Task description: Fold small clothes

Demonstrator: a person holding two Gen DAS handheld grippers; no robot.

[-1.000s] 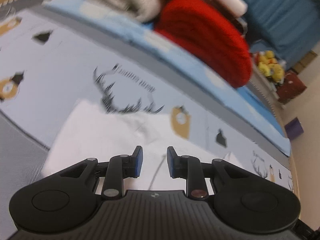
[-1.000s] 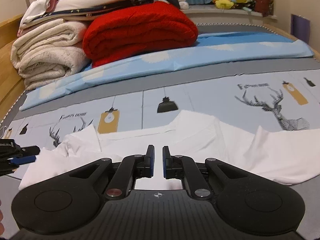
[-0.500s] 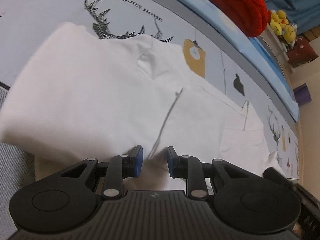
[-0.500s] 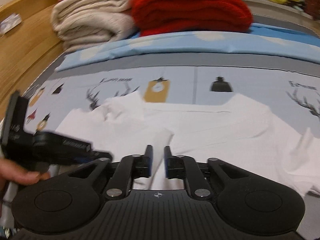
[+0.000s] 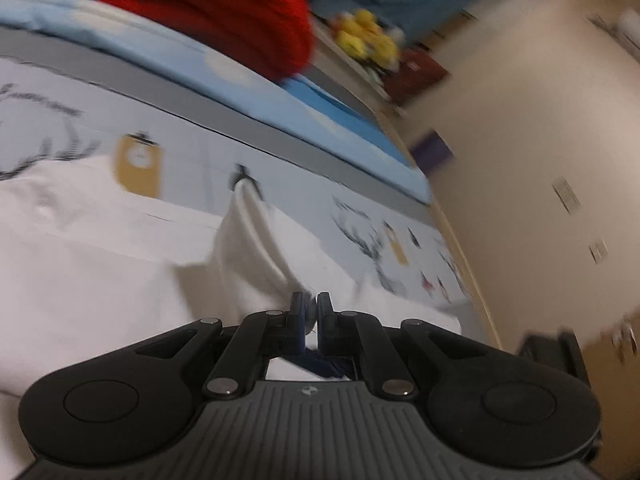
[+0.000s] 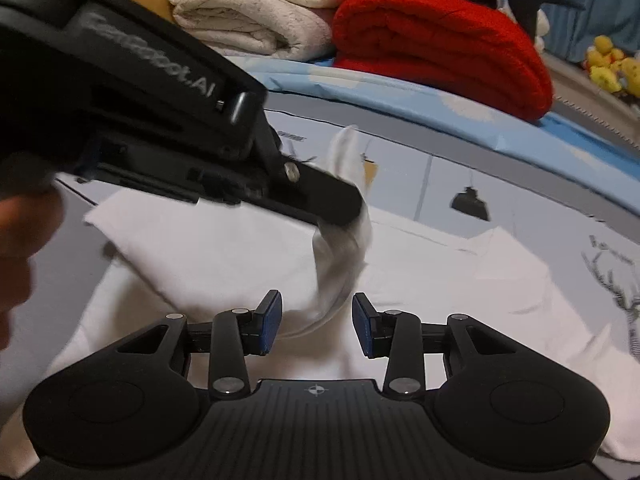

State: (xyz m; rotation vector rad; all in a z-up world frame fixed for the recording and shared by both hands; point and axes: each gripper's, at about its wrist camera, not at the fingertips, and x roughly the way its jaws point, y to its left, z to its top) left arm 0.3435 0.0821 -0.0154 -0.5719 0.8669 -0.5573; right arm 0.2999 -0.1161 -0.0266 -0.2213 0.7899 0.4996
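Observation:
A small white garment lies spread on the printed bed sheet. My left gripper is shut on a pinched fold of it, and the cloth rises from between the pads in a narrow strip. In the right wrist view, the left gripper reaches in from the upper left and holds that fold lifted off the rest of the white garment. Just below hangs my right gripper. Its jaws are opening, with the hanging fold between them, and the pads do not press on it.
A folded red knit blanket and cream towels are stacked at the head of the bed. Yellow plush toys sit at the far right. A hand holds the left gripper. The bed's wooden edge and a wall are to the right.
The left gripper has shut on the white cloth, lifted a fold and swung right across the right camera's view. The right jaws, nearly shut before, have spread apart.

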